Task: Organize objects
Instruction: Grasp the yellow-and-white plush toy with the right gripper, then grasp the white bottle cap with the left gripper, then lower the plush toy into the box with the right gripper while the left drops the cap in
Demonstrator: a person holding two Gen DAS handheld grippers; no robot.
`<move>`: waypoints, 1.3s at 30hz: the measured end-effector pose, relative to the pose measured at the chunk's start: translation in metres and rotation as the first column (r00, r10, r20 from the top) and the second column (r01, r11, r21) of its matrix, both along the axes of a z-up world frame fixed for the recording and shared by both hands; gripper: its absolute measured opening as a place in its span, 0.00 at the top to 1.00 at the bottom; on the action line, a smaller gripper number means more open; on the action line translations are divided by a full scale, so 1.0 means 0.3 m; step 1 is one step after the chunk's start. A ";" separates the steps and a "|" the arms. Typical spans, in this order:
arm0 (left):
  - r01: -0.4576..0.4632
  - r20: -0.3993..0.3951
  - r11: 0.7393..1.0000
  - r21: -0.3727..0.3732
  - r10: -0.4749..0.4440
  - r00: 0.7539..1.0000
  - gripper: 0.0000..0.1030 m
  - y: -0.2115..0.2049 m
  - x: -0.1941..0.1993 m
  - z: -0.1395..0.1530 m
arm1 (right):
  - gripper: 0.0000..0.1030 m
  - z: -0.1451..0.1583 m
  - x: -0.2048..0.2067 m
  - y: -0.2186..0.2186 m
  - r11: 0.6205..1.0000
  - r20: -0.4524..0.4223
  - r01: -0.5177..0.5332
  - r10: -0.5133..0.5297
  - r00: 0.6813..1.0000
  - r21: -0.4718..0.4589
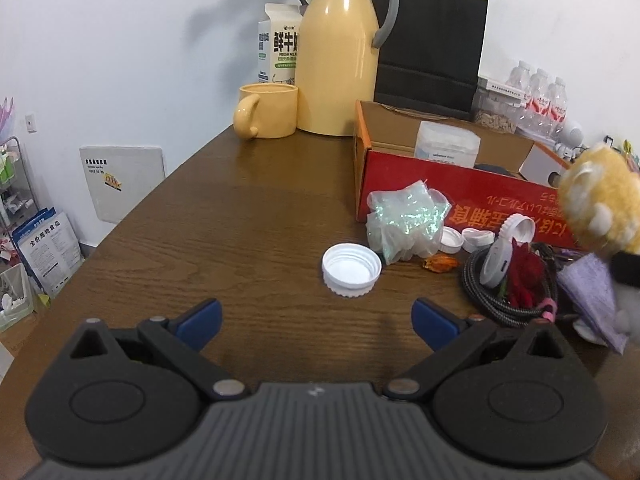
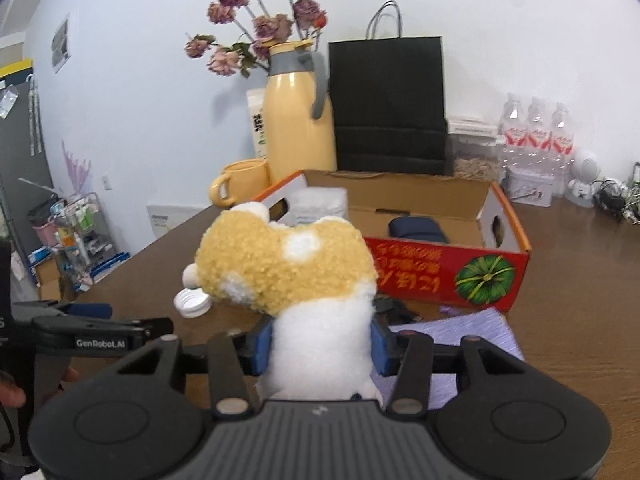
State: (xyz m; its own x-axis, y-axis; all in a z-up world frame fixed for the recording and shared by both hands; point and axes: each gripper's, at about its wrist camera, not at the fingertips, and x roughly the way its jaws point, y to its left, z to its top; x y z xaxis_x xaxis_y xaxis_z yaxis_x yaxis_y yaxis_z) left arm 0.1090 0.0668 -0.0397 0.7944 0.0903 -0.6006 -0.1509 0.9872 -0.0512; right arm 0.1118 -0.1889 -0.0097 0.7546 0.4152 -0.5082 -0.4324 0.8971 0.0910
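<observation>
Plush toy: a yellow-and-white plush toy (image 2: 288,272) stands upright between the blue pads of the right tool (image 2: 320,346), which pinch its white lower body; its yellow head rises ahead of the fingers.
Right tool: closed on the toy, held above the table, with a purple cloth (image 2: 460,332) lying under and just right of it.
Left tool: the left tool (image 1: 318,322) is spread wide with nothing between its blue pads, hovering over bare wood.
Cap: a white bottle cap (image 1: 351,270) lies open side up just ahead of the left tool, slightly right of its centre line.
Clutter: right of the cap sit a crumpled iridescent plastic bag (image 1: 406,224), smaller white caps, a coiled braided cable (image 1: 492,300) and something red.
Box: an open red cardboard box (image 2: 440,272) stands beyond the toy, holding a clear plastic container and a dark item.
Table: dark brown wood-grain table (image 1: 248,216), its edge curving away on the left.
Far end: yellow mug (image 1: 266,110), yellow thermos jug (image 1: 340,60), milk carton, dried flowers, black paper bag (image 1: 432,40), water bottles.
Room: pale wall behind; a wire rack and bags on the floor to the left.
</observation>
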 end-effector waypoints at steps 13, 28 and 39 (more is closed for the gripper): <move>0.003 -0.046 1.000 0.022 -0.002 0.999 0.16 -0.013 0.154 -0.023 | 0.55 -0.025 0.072 -0.100 0.994 -0.020 0.106 -0.106 0.994 -0.010; 0.074 0.006 0.997 0.003 -0.074 0.997 0.61 -0.039 0.157 -0.018 | 0.55 -0.062 0.102 -0.117 0.993 -0.044 0.117 -0.118 0.992 -0.008; 0.117 0.112 0.993 0.003 -0.117 0.987 0.61 -0.074 0.105 0.107 | 0.55 -0.042 0.121 -0.106 0.994 -0.022 0.111 -0.112 0.993 -0.017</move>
